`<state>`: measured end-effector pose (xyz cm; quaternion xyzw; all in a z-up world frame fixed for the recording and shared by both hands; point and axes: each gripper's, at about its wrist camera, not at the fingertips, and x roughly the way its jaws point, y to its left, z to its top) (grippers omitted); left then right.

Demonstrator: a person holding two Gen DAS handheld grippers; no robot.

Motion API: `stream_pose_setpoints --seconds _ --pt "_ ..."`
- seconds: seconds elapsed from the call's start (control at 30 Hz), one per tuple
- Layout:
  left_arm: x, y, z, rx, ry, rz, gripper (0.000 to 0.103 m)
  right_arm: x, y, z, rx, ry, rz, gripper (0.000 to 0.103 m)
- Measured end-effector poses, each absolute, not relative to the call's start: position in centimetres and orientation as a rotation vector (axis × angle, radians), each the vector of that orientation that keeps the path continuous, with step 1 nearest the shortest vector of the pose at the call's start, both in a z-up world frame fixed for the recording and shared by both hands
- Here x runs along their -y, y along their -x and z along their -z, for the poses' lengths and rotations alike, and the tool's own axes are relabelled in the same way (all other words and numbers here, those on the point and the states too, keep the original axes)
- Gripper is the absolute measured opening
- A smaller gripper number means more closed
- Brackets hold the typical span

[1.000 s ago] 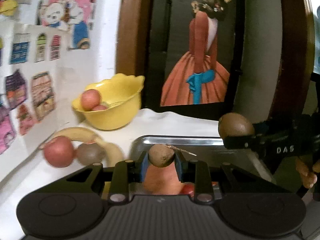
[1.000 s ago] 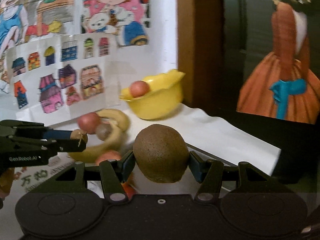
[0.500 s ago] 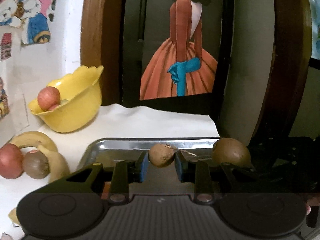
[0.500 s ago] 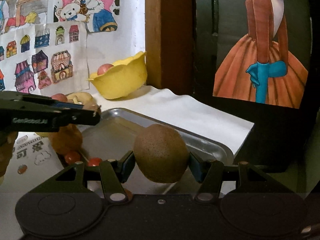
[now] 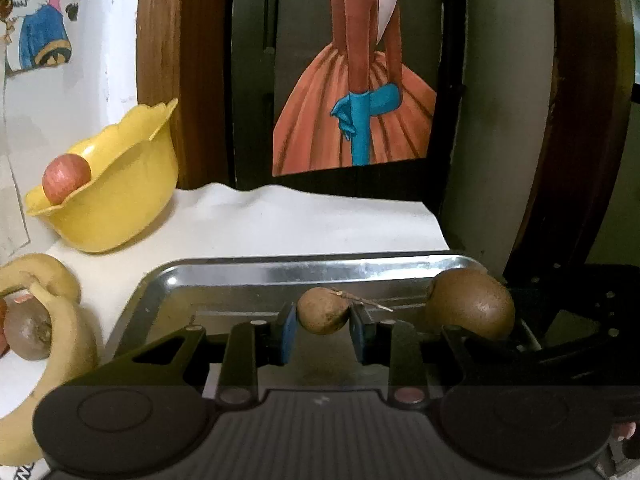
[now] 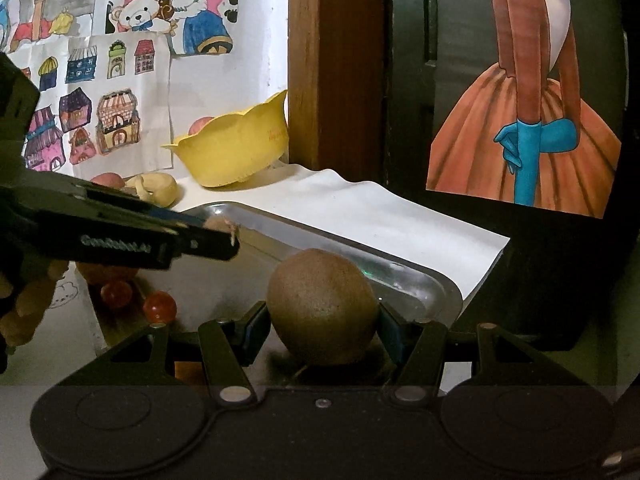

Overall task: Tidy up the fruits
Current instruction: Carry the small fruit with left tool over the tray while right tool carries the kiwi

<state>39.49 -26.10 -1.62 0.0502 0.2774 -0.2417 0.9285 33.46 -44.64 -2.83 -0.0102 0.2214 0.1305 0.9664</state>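
My left gripper (image 5: 323,322) is shut on a small brown fruit with a dry stem (image 5: 323,310), held low over the steel tray (image 5: 304,270). My right gripper (image 6: 322,330) is shut on a large brown kiwi (image 6: 322,306), also low over the tray (image 6: 404,276) near its right end. The left wrist view shows that kiwi (image 5: 470,304) to the right of my fruit. The right wrist view shows the left gripper (image 6: 224,236) reaching in from the left. Red cherry tomatoes (image 6: 160,306) and an orange fruit (image 6: 104,272) lie in the tray.
A yellow bowl (image 5: 108,196) holding an apple (image 5: 66,178) stands at the back left on white paper. Bananas (image 5: 52,308) and a kiwi (image 5: 26,332) lie left of the tray. A dark cabinet with a painted figure (image 5: 356,80) stands behind; a person's hand (image 6: 24,308) holds the left gripper.
Both grippers have swung to the right and come down over the tray, each still holding its fruit. The loose fruit and bowl have slid toward the left of both views.
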Motion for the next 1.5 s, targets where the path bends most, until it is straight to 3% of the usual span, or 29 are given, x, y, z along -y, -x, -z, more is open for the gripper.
stream_pose_setpoints --seconds 1.5 --pt "27.4 -39.7 3.0 -0.610 -0.136 0.481 0.034 44.6 -33.3 3.4 -0.410 0.048 -0.273 0.062"
